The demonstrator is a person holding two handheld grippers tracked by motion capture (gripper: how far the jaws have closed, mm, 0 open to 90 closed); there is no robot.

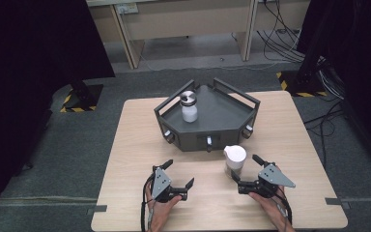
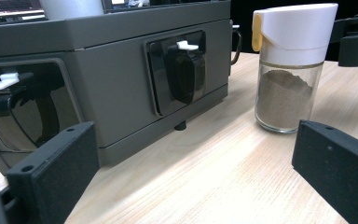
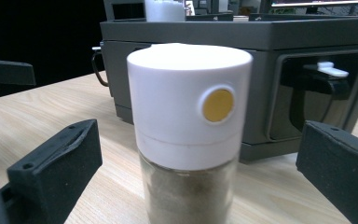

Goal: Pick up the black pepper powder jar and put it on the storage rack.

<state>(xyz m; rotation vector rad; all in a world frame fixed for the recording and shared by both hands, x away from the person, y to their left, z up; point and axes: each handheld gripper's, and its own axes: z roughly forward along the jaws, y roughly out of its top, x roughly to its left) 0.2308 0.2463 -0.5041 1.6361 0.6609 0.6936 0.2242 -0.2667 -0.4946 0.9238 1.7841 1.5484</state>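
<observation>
The left claw (image 1: pixel 179 175) rests on the wooden surface (image 1: pixel 135 140), wide open and holding nothing. The right claw (image 1: pixel 245 168) is also wide open; the glass jar (image 1: pixel 235 161) with the white cap stands between its jaws, not gripped. Just behind the jar sits the grey tray (image 1: pixel 222 116). A white bottle (image 1: pixel 189 107) stands upright inside it.

Beyond my table (image 1: pixel 135 145), black cables (image 1: pixel 282 41) sprawl over the grey floor (image 1: pixel 67 154) at far right.
</observation>
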